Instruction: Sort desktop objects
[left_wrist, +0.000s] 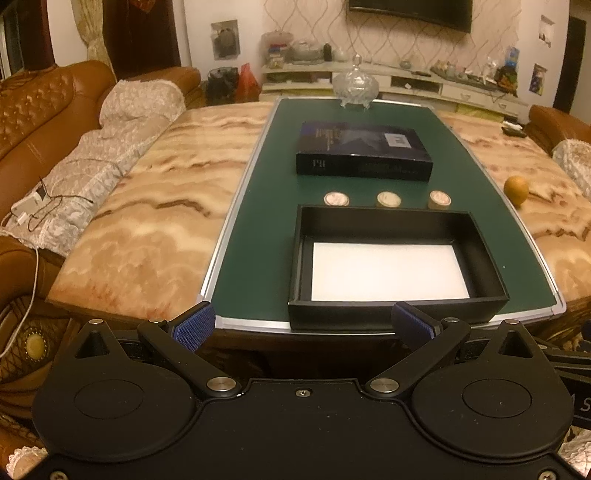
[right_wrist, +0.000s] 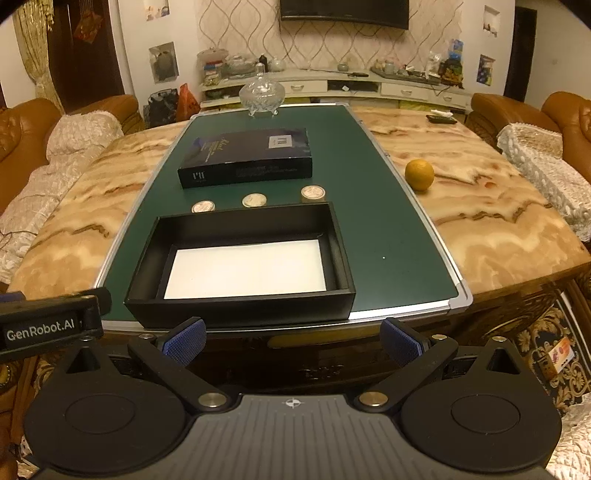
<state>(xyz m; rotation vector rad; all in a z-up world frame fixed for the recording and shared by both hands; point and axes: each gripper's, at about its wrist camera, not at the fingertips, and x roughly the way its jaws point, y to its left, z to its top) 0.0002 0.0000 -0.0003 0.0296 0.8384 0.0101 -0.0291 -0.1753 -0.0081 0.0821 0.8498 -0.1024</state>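
An open black box (left_wrist: 391, 218) with a white liner sits on the green mat (left_wrist: 266, 206) near the table's front edge; it also shows in the right wrist view (right_wrist: 236, 221). Three small round tins (left_wrist: 388, 199) stand in a row just behind it, also seen from the right wrist (right_wrist: 254, 200). A dark box lid (left_wrist: 364, 151) lies farther back (right_wrist: 245, 157). My left gripper (left_wrist: 304, 328) is open and empty, in front of the box. My right gripper (right_wrist: 293, 341) is open and empty, before the table's front edge.
An orange (right_wrist: 419, 174) lies on the marble table (right_wrist: 498, 229) right of the mat, also in the left wrist view (left_wrist: 516, 189). A glass lidded bowl (left_wrist: 355, 86) stands at the mat's far end. The left gripper's body (right_wrist: 48, 325) shows at the left. Sofas flank the table.
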